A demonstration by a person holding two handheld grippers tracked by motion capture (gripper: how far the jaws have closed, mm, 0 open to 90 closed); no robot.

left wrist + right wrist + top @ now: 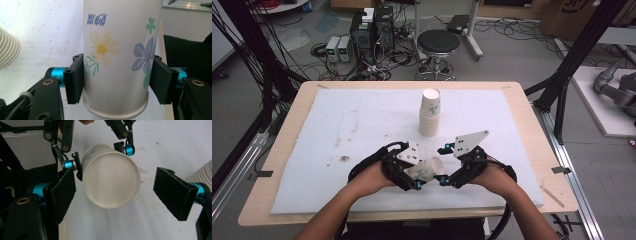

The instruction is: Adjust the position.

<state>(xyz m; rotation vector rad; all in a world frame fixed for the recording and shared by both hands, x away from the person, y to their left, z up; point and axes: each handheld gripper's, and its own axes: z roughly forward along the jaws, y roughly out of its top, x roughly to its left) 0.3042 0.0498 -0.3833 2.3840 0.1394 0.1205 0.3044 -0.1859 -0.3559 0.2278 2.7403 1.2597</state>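
Mid-handover, by the look of it. Left tongs pinching a flowered paper cup across its wall near the rim, both black pads flat against the paper, cup held off the white sheet and tipped on its side. In the right tongs' own view, closed base of that cup facing straight between the right tongs, which stand spread wide, one pad just beside the cup's edge, the other well apart from it; nothing gripped there. In the left tongs' view, cup squarely between the pads, yellow and blue flowers toward the camera.

Next move, as a judgement: right tongs to slide over the base end and close gently, enough to hold thin paper without crushing it, before any release by the left. Otherwise a carry by the left alone to the stack of cups, standing upright beyond both tongs, well apart from them; ribbed rims of that stack at the edge of each gripper view.

Underneath, a white padded sheet with a few brown stains off to the left tongs' side, spread over a pale wooden tabletop. Beyond the far edge, a round black stool, boxy electronics and tangled cables on a grey floor, black frame posts at either side.
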